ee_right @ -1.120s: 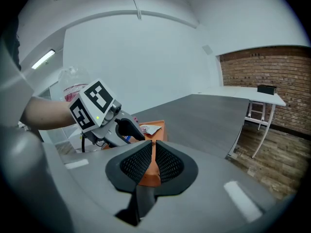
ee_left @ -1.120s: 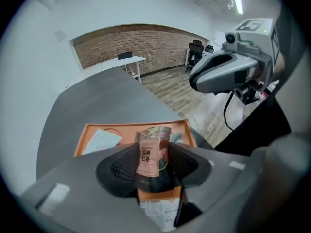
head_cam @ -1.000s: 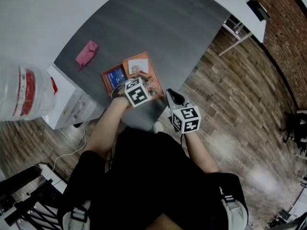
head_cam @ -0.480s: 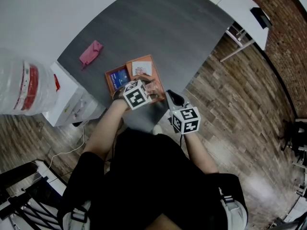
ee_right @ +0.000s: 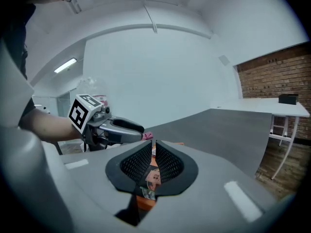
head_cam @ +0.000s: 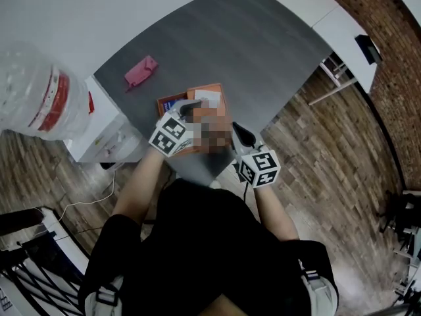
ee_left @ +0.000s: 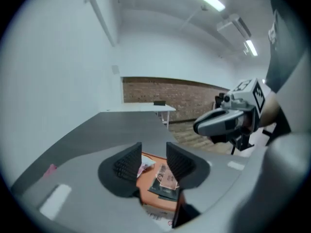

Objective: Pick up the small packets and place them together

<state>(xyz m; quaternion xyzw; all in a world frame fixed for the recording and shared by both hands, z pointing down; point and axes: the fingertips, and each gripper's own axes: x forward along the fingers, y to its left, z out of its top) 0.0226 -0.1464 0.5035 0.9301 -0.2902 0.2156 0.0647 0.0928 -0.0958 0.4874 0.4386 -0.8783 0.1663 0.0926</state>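
An orange tray (head_cam: 218, 88) lies near the grey table's front edge, with a white packet (head_cam: 209, 97) and a blue one (head_cam: 171, 103) in it. In the left gripper view the tray (ee_left: 151, 179) holds a pinkish packet (ee_left: 168, 178) on a dark one. A pink packet (head_cam: 141, 72) lies apart, far left on the table. My left gripper (head_cam: 191, 105) hovers over the tray; its jaws have just been closing, still apart with nothing between them. My right gripper (head_cam: 235, 128) hangs at the table's edge right of the tray, its jaws nearly touching and empty.
A large water bottle (head_cam: 38, 96) stands on a white dispenser (head_cam: 105, 139) left of the table. A white desk (head_cam: 347, 30) and a brick wall lie at the far right over wooden floor. A mosaic patch covers part of the tray.
My left gripper has lifted off the tray and tilted up towards level. The right gripper has risen slightly. The head view has shifted, so the table sits further right.
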